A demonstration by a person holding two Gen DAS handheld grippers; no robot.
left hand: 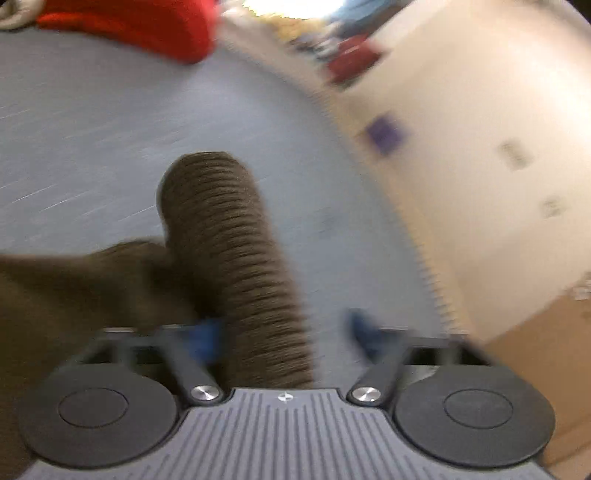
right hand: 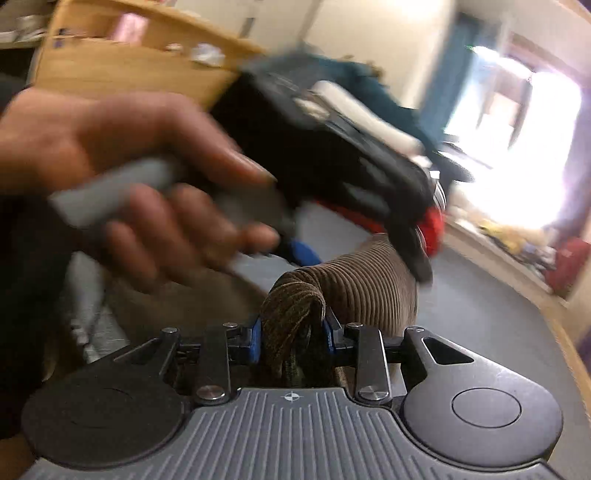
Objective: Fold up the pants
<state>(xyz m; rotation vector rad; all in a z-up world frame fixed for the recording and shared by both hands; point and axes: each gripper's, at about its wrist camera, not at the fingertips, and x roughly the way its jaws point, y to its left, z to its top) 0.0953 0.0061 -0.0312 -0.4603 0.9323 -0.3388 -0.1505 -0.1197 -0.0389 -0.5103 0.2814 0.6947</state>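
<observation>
The right gripper (right hand: pixel 293 334) has its blue pads pinched tight on a bunched fold of the brown pants (right hand: pixel 295 306), right at its tip. Just beyond that, the ribbed waistband (right hand: pixel 369 288) curves away over the grey table (right hand: pixel 480 306). Up and to its left, a bare hand (right hand: pixel 122 166) grips the handle of the left gripper (left hand: pixel 284 334), whose fingers stand wide apart, the waistband lying loose between them. Farther off beyond it sits a red cloth (left hand: pixel 140 22).
</observation>
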